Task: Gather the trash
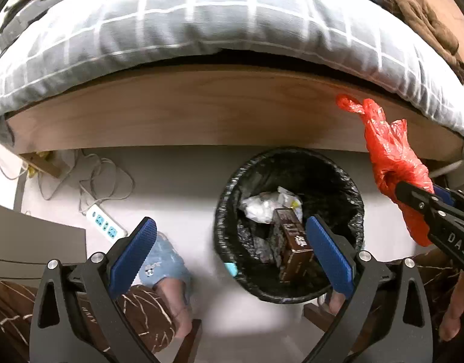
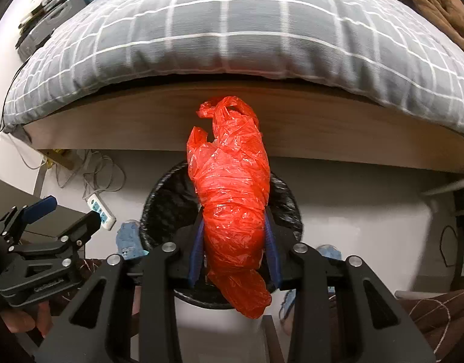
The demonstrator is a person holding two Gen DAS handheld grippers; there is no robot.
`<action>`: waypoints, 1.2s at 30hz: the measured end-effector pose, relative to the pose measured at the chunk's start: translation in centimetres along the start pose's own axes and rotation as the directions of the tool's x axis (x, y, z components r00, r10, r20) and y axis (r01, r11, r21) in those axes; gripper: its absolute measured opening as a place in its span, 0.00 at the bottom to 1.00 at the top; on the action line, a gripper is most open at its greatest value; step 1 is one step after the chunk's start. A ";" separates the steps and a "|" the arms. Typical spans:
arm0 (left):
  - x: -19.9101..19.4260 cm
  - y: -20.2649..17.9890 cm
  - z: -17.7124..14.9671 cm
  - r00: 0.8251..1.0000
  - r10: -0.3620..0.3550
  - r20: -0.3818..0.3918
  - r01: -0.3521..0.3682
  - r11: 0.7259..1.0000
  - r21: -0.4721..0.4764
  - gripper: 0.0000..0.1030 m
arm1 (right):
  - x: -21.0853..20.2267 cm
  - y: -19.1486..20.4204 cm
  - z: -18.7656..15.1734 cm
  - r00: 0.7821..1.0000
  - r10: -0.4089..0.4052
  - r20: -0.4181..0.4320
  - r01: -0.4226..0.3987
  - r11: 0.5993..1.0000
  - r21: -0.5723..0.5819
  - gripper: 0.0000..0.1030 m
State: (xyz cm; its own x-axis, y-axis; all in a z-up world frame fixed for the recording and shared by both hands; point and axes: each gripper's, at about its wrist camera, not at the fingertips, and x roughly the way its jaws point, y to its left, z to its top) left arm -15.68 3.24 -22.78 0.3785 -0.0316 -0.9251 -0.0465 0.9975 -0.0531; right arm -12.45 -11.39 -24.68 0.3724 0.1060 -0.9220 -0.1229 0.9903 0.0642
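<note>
A crumpled red plastic bag (image 2: 232,199) is clamped between the blue pads of my right gripper (image 2: 234,236), which is shut on it above the trash bin (image 2: 168,199). In the left wrist view the same red bag (image 1: 389,163) hangs at the right, beyond the bin's rim. The round bin (image 1: 229,193) has a black liner and holds a brown box (image 1: 295,242) and white crumpled wrappers (image 1: 259,208). My left gripper (image 1: 230,243) stands wide open with nothing between its fingers, over the bin's left side. It also shows at the left of the right wrist view as the left gripper (image 2: 68,214).
A bed with a wooden side board (image 1: 201,112) and grey checked bedding (image 1: 186,24) runs just behind the bin. A white power strip (image 1: 106,220) and cables lie on the floor at the left. The person's feet in light blue slippers (image 1: 164,260) stand near the bin.
</note>
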 end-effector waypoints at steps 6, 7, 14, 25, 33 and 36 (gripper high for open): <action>-0.7 2.3 -0.1 1.000 0.012 0.015 -0.012 0.999 -0.041 0.94 | 0.9 2.0 0.5 1.000 0.012 -0.003 -0.012 0.999 -0.030 0.37; -0.7 2.5 -0.1 1.000 0.010 0.016 -0.009 0.999 -0.046 0.94 | 0.9 2.2 0.5 1.000 0.007 0.005 -0.007 0.999 -0.034 0.39; -0.9 2.4 0.0 1.000 -0.005 0.024 0.007 0.999 -0.044 0.94 | 0.7 1.5 0.4 0.999 -0.004 0.034 0.005 1.000 -0.025 0.64; -5.4 1.3 1.2 0.995 -0.017 0.095 0.019 0.999 -0.028 0.94 | -5.0 -1.7 0.7 0.986 -0.029 0.167 0.030 1.000 -0.001 0.93; -13.3 -0.8 3.0 0.971 -0.032 0.235 0.030 0.999 0.011 0.94 | -13.6 -1.8 1.6 0.944 -0.070 0.323 0.065 0.998 0.028 0.93; -16.6 -1.5 3.4 0.958 -0.045 0.283 0.039 0.999 0.027 0.94 | -17.5 -2.0 1.6 0.923 -0.066 0.378 0.061 0.998 0.026 0.93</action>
State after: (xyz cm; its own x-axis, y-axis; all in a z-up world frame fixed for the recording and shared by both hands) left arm -18.80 2.49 -6.04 0.6260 -0.0572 -0.7777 -0.0067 0.9969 -0.0788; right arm -17.28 -15.08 -8.12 0.6997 0.0659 -0.7114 -0.0756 0.9970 0.0179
